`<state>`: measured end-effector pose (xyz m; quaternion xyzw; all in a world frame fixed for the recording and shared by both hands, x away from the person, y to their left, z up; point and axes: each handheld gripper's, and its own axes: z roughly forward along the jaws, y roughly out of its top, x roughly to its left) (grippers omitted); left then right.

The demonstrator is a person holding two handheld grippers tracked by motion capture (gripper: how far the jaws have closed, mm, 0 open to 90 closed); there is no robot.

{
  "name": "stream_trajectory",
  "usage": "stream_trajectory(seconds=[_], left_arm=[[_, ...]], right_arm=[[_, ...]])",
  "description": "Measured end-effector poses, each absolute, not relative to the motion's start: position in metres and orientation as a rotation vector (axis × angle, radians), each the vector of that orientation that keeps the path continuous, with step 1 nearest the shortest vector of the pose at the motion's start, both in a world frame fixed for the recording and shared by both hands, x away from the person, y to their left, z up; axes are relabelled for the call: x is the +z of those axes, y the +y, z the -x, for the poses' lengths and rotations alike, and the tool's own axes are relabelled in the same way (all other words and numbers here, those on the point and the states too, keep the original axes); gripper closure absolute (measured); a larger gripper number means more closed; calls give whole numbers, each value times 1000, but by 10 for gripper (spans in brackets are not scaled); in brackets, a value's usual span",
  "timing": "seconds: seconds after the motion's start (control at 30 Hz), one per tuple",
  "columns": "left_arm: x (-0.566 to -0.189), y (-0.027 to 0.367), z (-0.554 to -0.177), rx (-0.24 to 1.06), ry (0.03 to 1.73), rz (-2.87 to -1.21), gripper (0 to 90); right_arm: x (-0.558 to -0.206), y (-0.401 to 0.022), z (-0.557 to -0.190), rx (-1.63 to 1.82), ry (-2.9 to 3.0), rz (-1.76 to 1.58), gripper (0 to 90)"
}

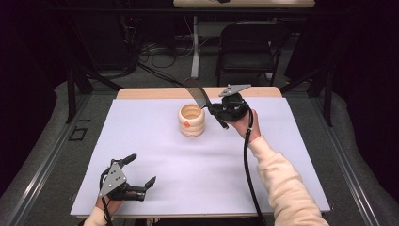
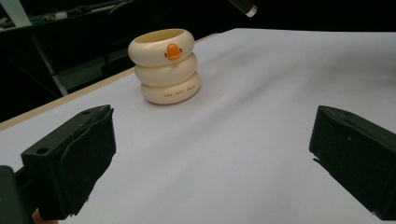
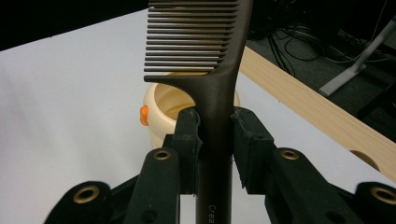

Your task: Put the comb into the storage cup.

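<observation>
While your left gripper [image 1: 126,181] rests at about seven o'clock on the white mat [image 1: 155,174], jaws spread wide with nothing between them, leave it there; it is well apart from the work and needs no part in this step.

Farther out, at about one o'clock, your right gripper [image 1: 217,109] has its jaws closed tight on the handle of a dark brown comb [image 3: 212,70], just below where the teeth begin. In the right gripper view the comb stands straight up between the pads, teeth end away from you.

Just beyond the jaws sits the cream duck-bill holder [image 1: 192,120], three stacked rings with an orange beak, its mouth open upward near twelve o'clock on the mat. The step in hand looks like getting the comb into that holder.

To do it well, bring the comb over the centre of the opening before you lower it, so it clears the rim. Keep it near upright. The holder looks light and may tip if nudged sideways, so ease down and let go only once the comb is well inside.
</observation>
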<state>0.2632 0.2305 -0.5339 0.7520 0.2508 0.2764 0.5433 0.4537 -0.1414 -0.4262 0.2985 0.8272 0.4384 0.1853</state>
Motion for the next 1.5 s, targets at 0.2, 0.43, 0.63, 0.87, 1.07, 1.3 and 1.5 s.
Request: stream_trajectory(seconds=[0.2, 0.43, 0.63, 0.87, 1.07, 1.3, 1.5], left_arm=[[-534, 231, -263, 655, 595, -1784, 5], [-534, 231, -264, 655, 598, -1783, 4], [-534, 231, -264, 655, 598, -1786, 4], [-534, 231, -264, 655, 596, -1788, 4], [-534, 231, -264, 655, 597, -1787, 4], [-534, 231, -263, 656, 595, -1785, 4], [-534, 230, -263, 654, 593, -1786, 4]], right_arm=[[-423, -135, -456, 1254, 2328, -832, 721], [-420, -129, -460, 1275, 2325, -821, 721], [-415, -126, -462, 1291, 2311, -813, 721], [-412, -120, -465, 1304, 2305, -803, 721], [-409, -117, -466, 1304, 2302, -791, 721], [-407, -112, -470, 1301, 2299, -789, 721], [-405, -107, -471, 1296, 2296, -784, 721]])
